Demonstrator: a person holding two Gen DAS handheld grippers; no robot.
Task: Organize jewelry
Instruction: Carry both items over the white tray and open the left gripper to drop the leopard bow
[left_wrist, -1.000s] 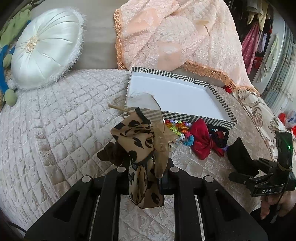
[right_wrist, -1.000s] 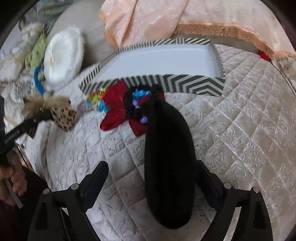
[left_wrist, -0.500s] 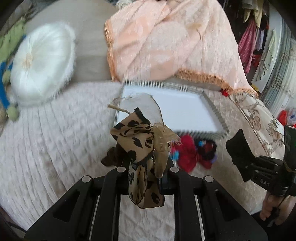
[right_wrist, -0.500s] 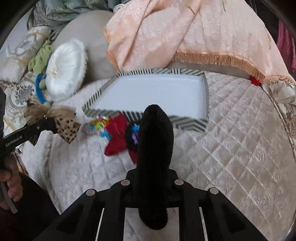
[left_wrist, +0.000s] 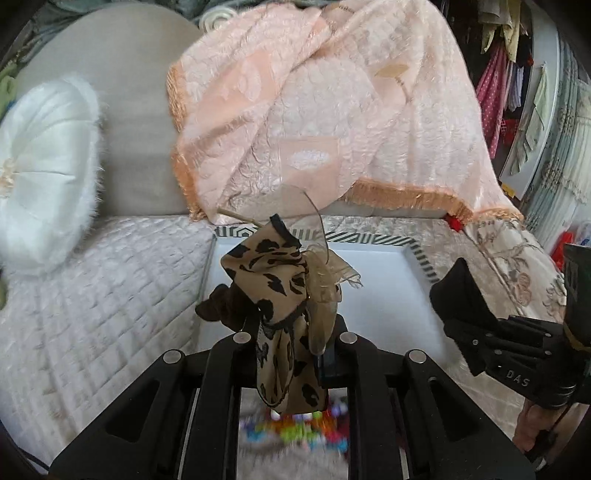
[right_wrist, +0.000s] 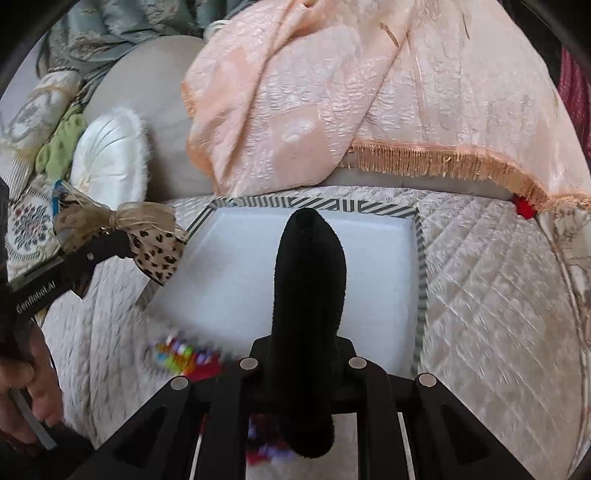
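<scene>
right wrist view: right gripper (right_wrist: 299, 354) has just clamped the black hair piece (right_wrist: 308, 295); left gripper (left_wrist: 291, 343) grips the leopard bow (left_wrist: 275, 291); both now above the striped box (right_wrist: 419, 258), ready to drop.

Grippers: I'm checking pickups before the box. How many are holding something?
2. The left gripper holds the leopard bow; the right gripper holds the black band. Both hover over the box.
</scene>
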